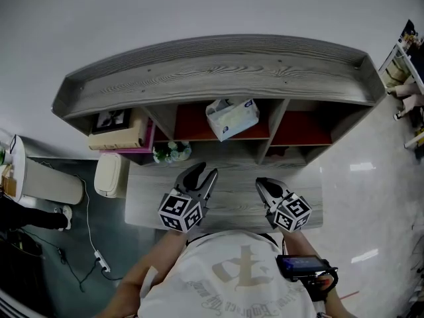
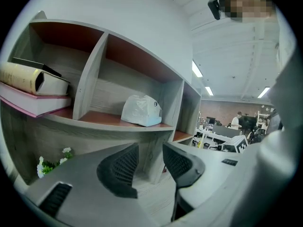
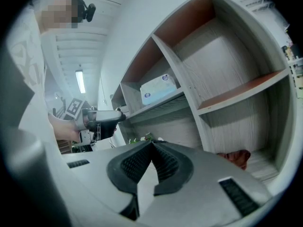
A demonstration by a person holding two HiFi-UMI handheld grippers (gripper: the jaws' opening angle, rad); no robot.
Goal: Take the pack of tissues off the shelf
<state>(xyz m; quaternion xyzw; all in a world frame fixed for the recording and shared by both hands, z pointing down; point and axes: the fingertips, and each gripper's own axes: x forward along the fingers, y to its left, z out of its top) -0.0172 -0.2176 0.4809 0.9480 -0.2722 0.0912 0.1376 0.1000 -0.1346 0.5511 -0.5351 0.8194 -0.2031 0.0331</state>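
Tissues [image 1: 232, 118] in middle upper compartment of shelf [image 1: 218, 65], well apart from the 2 grippers. Left gripper [image 1: 205, 173] over desk [image 1: 232, 197], jaws apart, nothing between. Right gripper [image 1: 264, 183] jaws closed, empty. Books [image 1: 119, 138] in left compartment.

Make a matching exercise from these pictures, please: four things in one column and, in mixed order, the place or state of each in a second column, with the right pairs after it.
Column one
1. pack of tissues
2. books
3. left gripper
4. right gripper

Column two
A. fingers together, nothing held
B. left compartment of the shelf
C. fingers apart, nothing between them
D. middle compartment

Pairs: 1-D, 2-B, 3-C, 4-A
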